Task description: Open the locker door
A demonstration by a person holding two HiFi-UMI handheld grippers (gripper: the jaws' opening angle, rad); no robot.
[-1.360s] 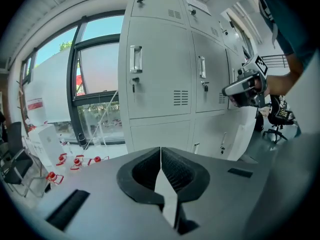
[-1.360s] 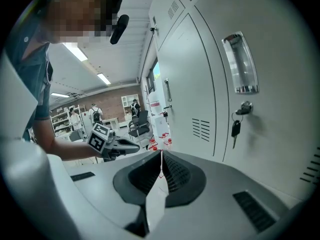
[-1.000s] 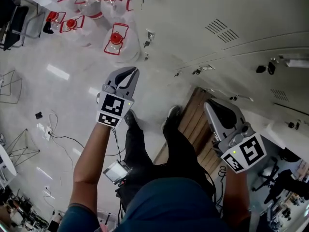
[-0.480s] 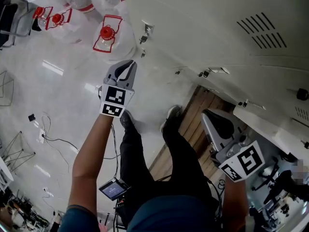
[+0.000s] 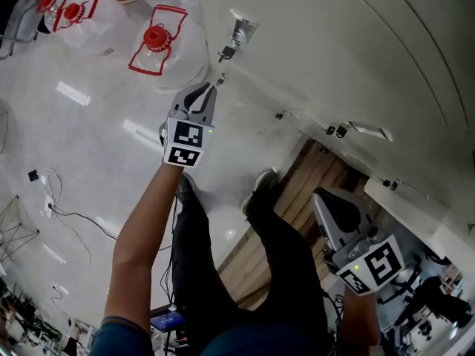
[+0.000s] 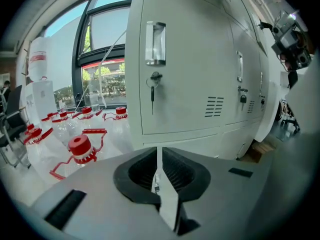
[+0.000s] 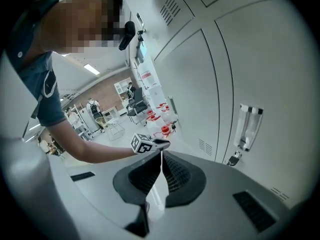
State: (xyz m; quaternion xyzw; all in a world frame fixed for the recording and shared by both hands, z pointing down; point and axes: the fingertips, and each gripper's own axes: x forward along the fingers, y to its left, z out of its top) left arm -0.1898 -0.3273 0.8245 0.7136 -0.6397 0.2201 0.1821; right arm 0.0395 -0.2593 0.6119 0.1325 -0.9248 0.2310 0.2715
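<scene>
The white locker door point(image 6: 185, 59) has a clear recessed handle point(image 6: 155, 43) and, under it, a lock with a key point(image 6: 155, 80) hanging in it. In the head view that handle point(image 5: 239, 28) and key point(image 5: 225, 52) lie just beyond my left gripper point(image 5: 209, 89), which is shut on nothing and a short way from the key. Its jaws point(image 6: 159, 156) point at the door below the lock. My right gripper point(image 5: 320, 196) hangs low at the right, shut and empty, over the wooden slats. Its own view shows its jaws point(image 7: 161, 156) together, with another door's handle point(image 7: 248, 126) off to the right.
Several large water bottles with red caps point(image 5: 159, 47) stand on the floor left of the lockers. A wooden slatted platform point(image 5: 297, 191) lies at the locker's foot beside the person's legs point(image 5: 260, 221). Cables point(image 5: 67, 213) trail over the glossy floor at left.
Both grippers have come down. The left one has drawn closer to the locker's key and handle; the right one has sunk lower beside the wooden slats. Both have stayed shut.
</scene>
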